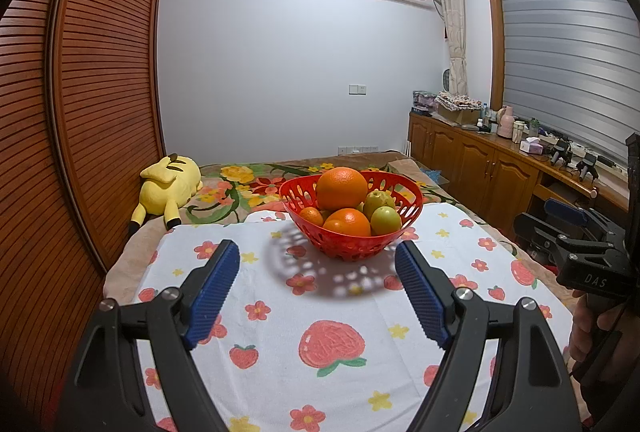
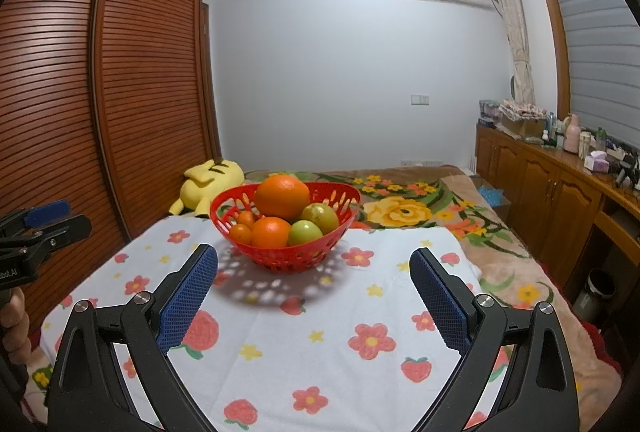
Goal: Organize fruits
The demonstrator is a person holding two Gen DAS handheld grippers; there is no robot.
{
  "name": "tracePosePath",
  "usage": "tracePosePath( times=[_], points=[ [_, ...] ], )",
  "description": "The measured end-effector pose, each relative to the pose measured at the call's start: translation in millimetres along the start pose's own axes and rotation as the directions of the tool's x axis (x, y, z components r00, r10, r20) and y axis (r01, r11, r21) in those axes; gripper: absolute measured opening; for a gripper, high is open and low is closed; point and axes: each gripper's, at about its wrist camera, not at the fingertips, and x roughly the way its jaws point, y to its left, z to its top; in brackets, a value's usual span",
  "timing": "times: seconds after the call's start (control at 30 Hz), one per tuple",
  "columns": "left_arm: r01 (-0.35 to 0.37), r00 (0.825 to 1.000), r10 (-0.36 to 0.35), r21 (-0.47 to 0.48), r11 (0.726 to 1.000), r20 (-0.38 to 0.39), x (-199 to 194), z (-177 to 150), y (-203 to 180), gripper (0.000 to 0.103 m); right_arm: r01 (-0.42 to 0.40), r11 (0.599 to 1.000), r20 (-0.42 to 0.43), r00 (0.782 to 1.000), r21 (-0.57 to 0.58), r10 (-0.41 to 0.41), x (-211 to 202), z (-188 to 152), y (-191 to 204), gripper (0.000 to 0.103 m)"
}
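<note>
Room: bedroom light is falling on a white fruit-print cloth [image 1: 280,372] that is covering the near end of a bed, with a yellow plush toy [image 1: 170,188] lying beyond the cloth's far left corner, beside the slatted wardrobe [image 1: 80,112].
Task things: a red perforated basket [image 1: 352,244] is sitting near the cloth's far edge, about midway along it, holding a big orange [image 1: 341,188] on top, a second orange [image 1: 347,222], small mandarins [image 1: 312,216] and two green fruits [image 1: 385,220].
Left gripper [image 1: 317,274]: its jaws are standing spread and empty, hovering over the cloth short of the basket.
Right gripper [image 2: 314,278]: its jaws are also gaping wide with nothing between them, aiming at the basket from the near side.
Risk, top fruit: the big orange is perching on the pile, so a nudge is likely to send it rolling off onto the bed.
Risk, basket: it looks light, so a sideways push could slide or tip it on the soft cloth.
Risk, squeeze: the green fruits may bruise under a hard pinch.
Hidden: fruit lower in the basket is being masked by the wall and the pile, so the count is uncertain.
Unclear: no sorting destination is showing anywhere on the cloth.
Cut off: each view is catching only part of the other gripper and of the hand holding it.
</note>
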Motion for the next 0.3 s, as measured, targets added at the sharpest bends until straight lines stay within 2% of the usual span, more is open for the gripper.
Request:
tracePosePath(
  times=[0.3],
  points=[
    [0.000,1.000,0.000,0.000,1.000,0.001,-0.4,0.0,0.1,0.082,0.000,1.000,0.001,1.000,-0.001,0.000,-0.7,0.5,-0.3,0.099]
  ],
)
